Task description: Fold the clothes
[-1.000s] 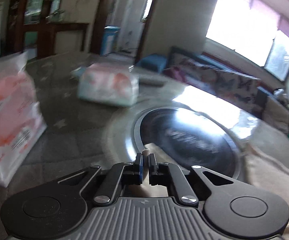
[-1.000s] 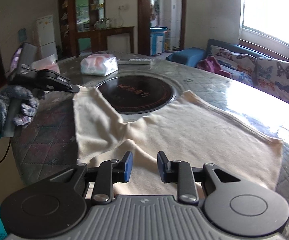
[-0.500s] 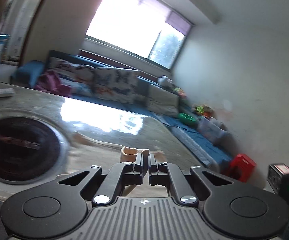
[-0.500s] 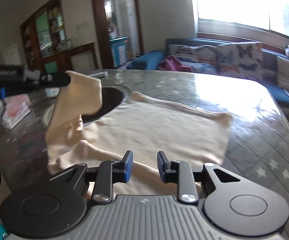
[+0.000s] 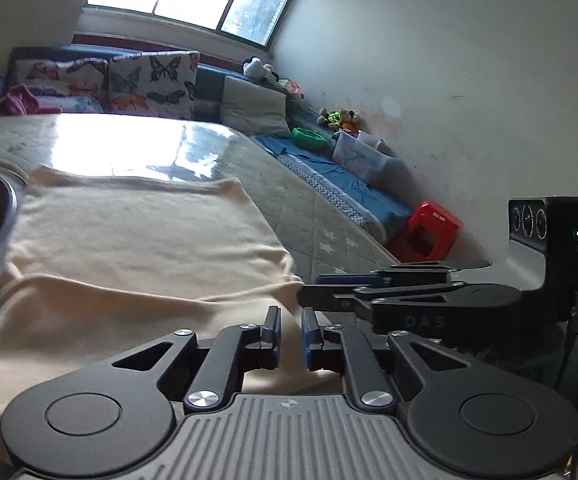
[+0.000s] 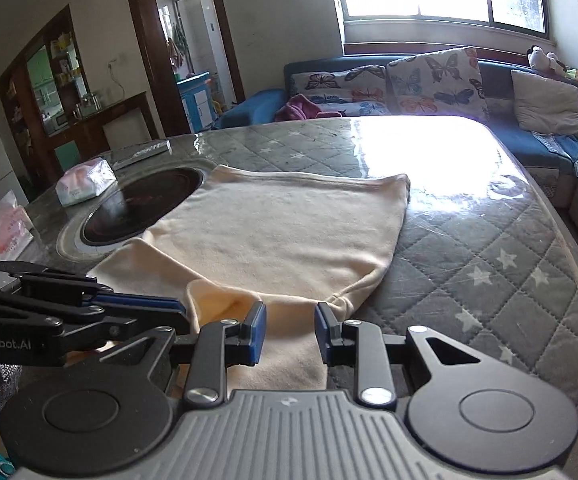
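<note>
- The cloth (image 6: 289, 224), cream in colour, lies flat on the counter (image 6: 489, 248), with its left part over the rim of the dark round plate (image 6: 141, 204) set in the counter.
- The near edge of the cloth is folded back on itself, and a small rolled fold sits just in front of the right tongs (image 6: 287, 334).
- The right tongs stand a little apart, with a narrow gap; the cloth lies under them, and nothing is gripped between them.
- The left tongs (image 5: 291, 338) also stand with a narrow gap, over the near part of the cloth; I see no cloth between the pads.
- In the right wrist view the left tongs (image 6: 169, 310) come in from the left side, and their tip touches the rolled fold of the cloth.
- In the left wrist view the right tongs (image 5: 309, 292) come in from the right side, with the tip at the near right corner of the cloth.
- Beyond the plate, two plastic packs (image 6: 85, 182) lie on the counter, well apart from the cloth.
- A sofa (image 6: 409, 80) with butterfly cushions stands behind the counter.
</note>
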{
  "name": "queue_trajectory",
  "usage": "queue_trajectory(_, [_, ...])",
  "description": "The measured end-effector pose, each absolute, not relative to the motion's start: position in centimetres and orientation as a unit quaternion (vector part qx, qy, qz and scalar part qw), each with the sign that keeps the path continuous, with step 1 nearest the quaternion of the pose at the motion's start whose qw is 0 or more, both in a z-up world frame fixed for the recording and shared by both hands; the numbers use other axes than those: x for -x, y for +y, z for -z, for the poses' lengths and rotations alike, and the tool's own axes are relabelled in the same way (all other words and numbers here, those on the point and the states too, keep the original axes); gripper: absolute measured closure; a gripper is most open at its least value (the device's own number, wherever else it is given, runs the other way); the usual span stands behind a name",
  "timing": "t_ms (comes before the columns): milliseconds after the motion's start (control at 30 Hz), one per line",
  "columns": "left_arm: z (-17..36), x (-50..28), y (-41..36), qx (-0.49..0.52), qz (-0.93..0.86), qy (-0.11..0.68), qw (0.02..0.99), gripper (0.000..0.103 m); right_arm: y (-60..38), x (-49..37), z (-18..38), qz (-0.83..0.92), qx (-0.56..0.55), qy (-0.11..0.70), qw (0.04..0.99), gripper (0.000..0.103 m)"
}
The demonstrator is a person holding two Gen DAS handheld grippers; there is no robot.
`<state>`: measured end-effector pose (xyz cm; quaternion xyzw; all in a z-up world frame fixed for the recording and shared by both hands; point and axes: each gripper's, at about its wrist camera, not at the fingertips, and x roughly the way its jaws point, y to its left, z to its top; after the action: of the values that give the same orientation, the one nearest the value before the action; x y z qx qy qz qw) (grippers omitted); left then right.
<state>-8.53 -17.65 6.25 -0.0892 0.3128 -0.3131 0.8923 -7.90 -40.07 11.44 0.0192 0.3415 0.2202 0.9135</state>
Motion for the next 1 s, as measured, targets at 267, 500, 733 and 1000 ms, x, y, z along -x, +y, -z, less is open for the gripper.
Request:
queue_trajectory(267, [-6.2, 9.6, -9.7, 0.041, 0.195, 0.299, 0.933, 0.077, -38.6, 8.3, -11.2, -0.249, -0.034, 0.351, 0.902, 0.077])
queue_trajectory(500, [-5.3, 11.6, -6.0, 0.027, 0.149, 0.316, 0.937, 0.058, -37.7, 8.7, -9.7, -0.248, -0.027, 0.385, 0.889, 0.077])
queue_trajectory(733, [-4.0, 12.1, -6.7, -0.002, 0.156, 0.321, 0.934, 0.060, -36.7, 8.8, -9.5, -0.253, -0.017, 0.390, 0.885, 0.082])
queue_trajectory(1000, [-3.5, 12.2, -6.8, -0.008, 0.157, 0.314, 0.936, 0.089, -36.4, 9.1, -10.6, -0.243, 0.000, 0.370, 0.897, 0.098])
